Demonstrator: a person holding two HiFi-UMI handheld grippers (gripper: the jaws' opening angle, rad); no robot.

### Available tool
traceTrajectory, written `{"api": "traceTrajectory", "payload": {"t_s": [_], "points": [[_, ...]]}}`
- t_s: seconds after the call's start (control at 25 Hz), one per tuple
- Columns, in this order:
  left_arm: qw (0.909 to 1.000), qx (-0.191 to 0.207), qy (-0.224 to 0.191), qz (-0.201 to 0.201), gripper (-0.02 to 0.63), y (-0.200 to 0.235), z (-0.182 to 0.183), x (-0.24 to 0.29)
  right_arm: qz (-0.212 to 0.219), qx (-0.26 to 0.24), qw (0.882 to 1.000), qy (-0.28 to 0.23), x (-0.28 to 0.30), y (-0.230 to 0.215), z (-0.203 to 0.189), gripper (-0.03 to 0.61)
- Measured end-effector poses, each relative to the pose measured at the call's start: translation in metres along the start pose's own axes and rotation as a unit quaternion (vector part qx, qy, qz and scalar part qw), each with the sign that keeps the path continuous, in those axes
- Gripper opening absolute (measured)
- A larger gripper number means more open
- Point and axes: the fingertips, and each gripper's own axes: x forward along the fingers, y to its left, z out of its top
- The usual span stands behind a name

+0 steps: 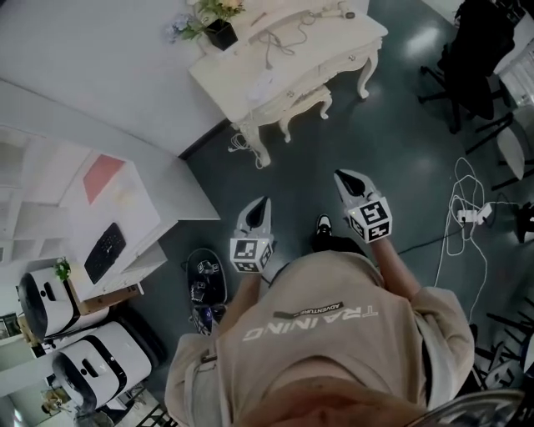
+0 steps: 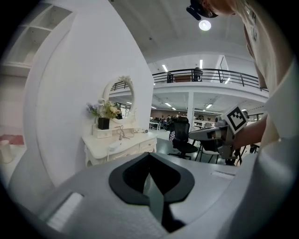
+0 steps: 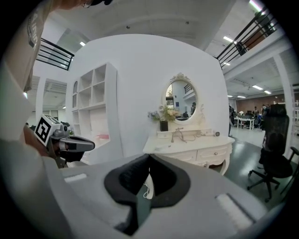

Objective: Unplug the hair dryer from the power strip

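A cream dressing table [image 1: 334, 50] stands ahead by the wall. A white hair dryer [image 1: 263, 83] lies on its top, and its cord [image 1: 288, 37] runs to a power strip [image 1: 329, 12] at the table's back. The right gripper view shows the hair dryer [image 3: 159, 146] and the power strip [image 3: 205, 132] well beyond the jaws. My left gripper [image 1: 267, 200] and right gripper [image 1: 340, 174] are held in front of the person, over the dark floor, some way short of the table. Both are shut with nothing between the jaws.
A flower pot [image 1: 219, 32] and an oval mirror [image 3: 181, 100] sit on the table. A white shelf unit [image 1: 83, 208] stands to the left. An office chair [image 1: 476, 58] is far right. A second power strip with white cables [image 1: 476, 215] lies on the floor to the right.
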Motion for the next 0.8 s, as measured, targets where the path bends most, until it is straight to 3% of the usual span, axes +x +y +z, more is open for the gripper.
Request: {"api": "traceTrajectory", "payload": {"t_s": [0.24,0.36,0.6,0.8], "points": [[0.9995,0.011,-0.011,0.027,-0.002,0.006,0.040,0.073,0.042,0.010,0.999,0.012,0.050,-0.072,0.003,0.005],[0.9992,-0.004,-0.019,0.035,-0.002,0.012,0.047,0.100,0.054,0.002,0.998,0.006,0.074,-0.097,0.011,0.005],[0.9989,-0.018,-0.012,0.040,-0.002,0.033,0.054,0.131,0.070,0.018,0.997,0.007,0.113,-0.120,0.017,0.005],[0.9991,-0.012,-0.029,0.028,-0.002,0.059,0.061,0.156,0.055,0.037,0.998,0.016,0.141,-0.125,0.010,0.005]]}}
